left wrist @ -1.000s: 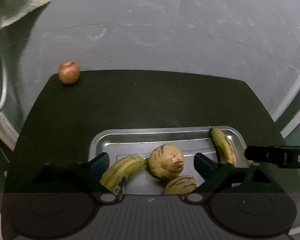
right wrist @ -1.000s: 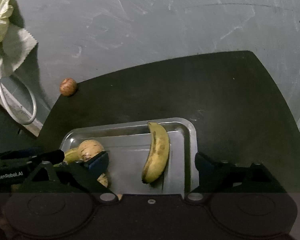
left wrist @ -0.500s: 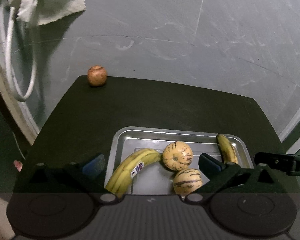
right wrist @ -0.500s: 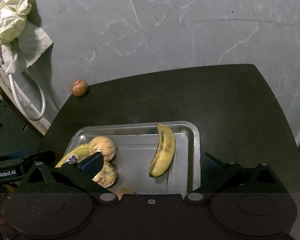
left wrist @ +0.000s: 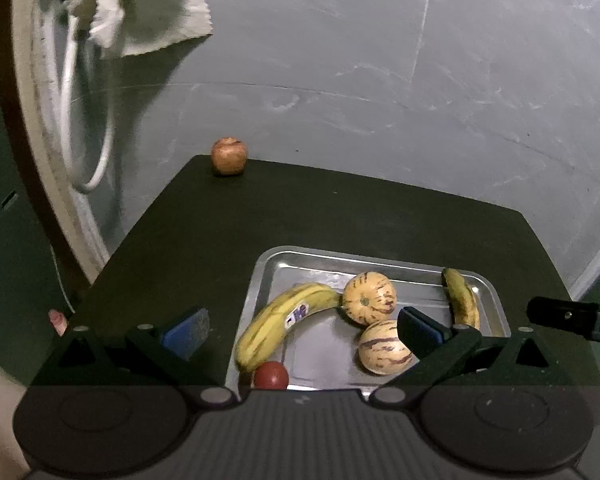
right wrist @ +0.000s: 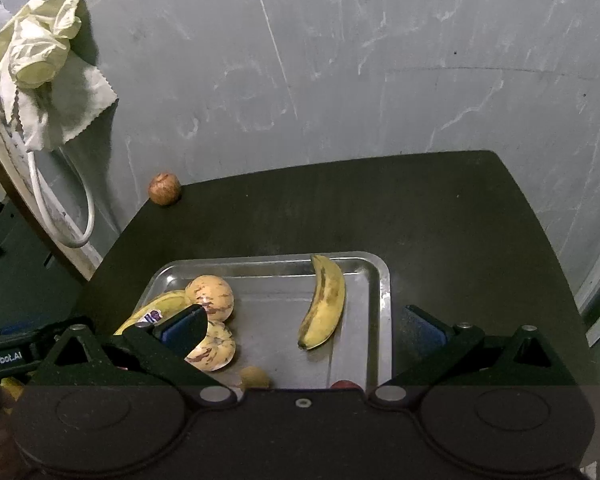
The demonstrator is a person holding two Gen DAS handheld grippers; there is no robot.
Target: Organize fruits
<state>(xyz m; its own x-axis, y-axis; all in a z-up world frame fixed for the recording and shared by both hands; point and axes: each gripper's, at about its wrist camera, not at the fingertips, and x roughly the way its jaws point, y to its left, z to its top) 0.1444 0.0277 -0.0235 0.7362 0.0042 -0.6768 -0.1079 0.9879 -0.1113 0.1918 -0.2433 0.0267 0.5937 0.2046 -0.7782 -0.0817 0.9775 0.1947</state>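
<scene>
A metal tray (left wrist: 268, 276) (right wrist: 384, 280) on the black table holds a stickered banana (left wrist: 276, 320) (right wrist: 156, 312), a second banana (left wrist: 462, 296) (right wrist: 324, 308), two striped yellow melons (left wrist: 370, 298) (left wrist: 384, 348) (right wrist: 210, 294) (right wrist: 214, 346), a red fruit (left wrist: 271, 376) and a small yellowish fruit (right wrist: 255, 378). A reddish apple (left wrist: 229, 156) (right wrist: 164, 188) sits alone at the table's far left corner. My left gripper (left wrist: 300, 332) is open and empty above the tray's near left part. My right gripper (right wrist: 300, 328) is open and empty over the tray's near right part.
A grey wall stands behind the black table (left wrist: 340, 216) (right wrist: 420, 208). A white cloth and pale gloves (right wrist: 40, 60) (left wrist: 112, 0) hang at the left above a white hose loop (right wrist: 76, 216) (left wrist: 80, 120). The right gripper's body (left wrist: 572, 318) shows at the tray's right.
Both grippers have drawn back and risen, the left one also shifting left. More of the tray, table and wall shows, and the red fruit has come into view. The fruits have not moved.
</scene>
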